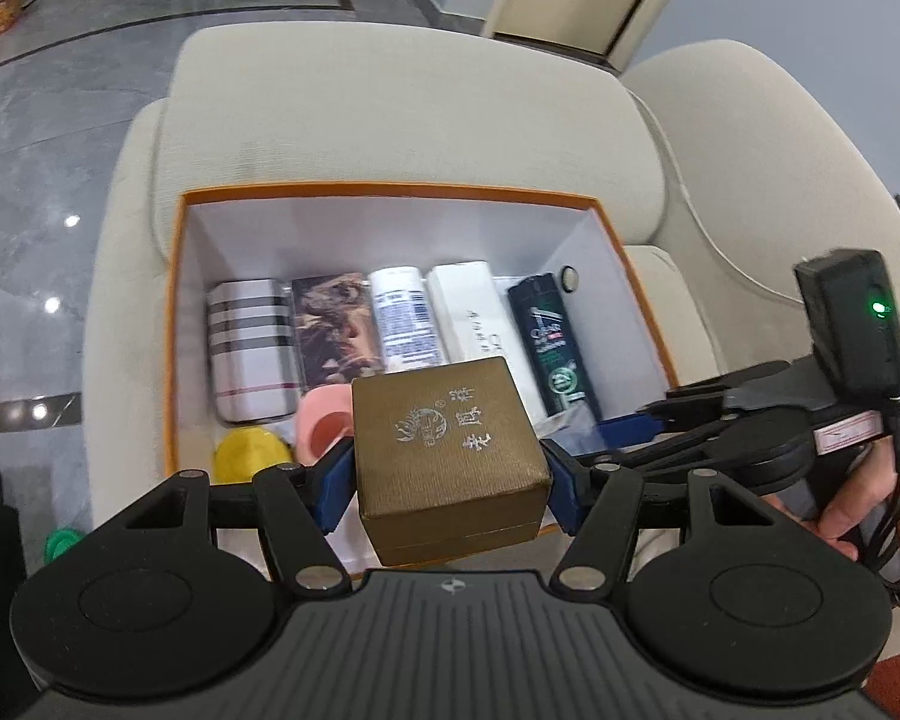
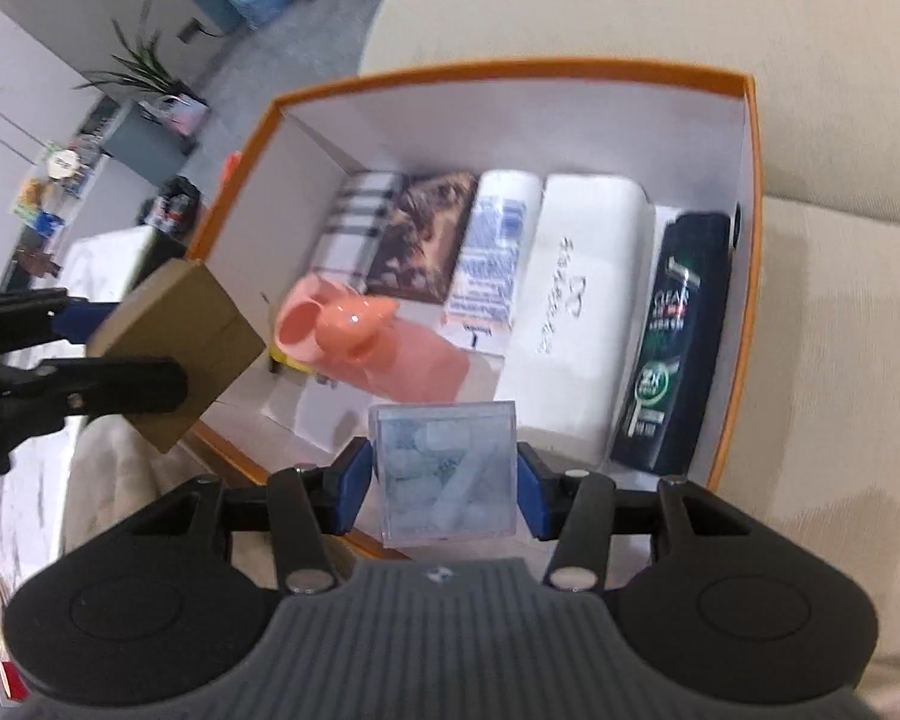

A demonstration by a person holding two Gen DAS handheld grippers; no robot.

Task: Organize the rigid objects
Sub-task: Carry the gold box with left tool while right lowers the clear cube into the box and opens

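An orange-rimmed box (image 1: 390, 191) with white walls sits on a beige sofa. Inside lie a striped case (image 1: 249, 348), a brown lion-print box (image 1: 336, 324), a white bottle (image 1: 403, 318), a white carton (image 1: 474, 312), a dark Clear shampoo bottle (image 1: 549, 342), a pink item (image 1: 324, 417) and a yellow item (image 1: 251, 453). My left gripper (image 1: 450, 480) is shut on a gold-brown box (image 1: 447, 450) above the orange box's near edge. My right gripper (image 2: 444, 489) is shut on a clear plastic box (image 2: 447, 468) over the near edge (image 2: 246, 462). The gold-brown box (image 2: 180, 330) also shows at the left.
The beige sofa backrest (image 1: 402, 108) rises behind the box and a second cushion (image 1: 768, 180) stands to the right. Grey tiled floor (image 1: 30, 180) lies to the left. A green item (image 1: 60, 543) lies by the sofa's left edge. The right gripper shows at the right (image 1: 642, 420).
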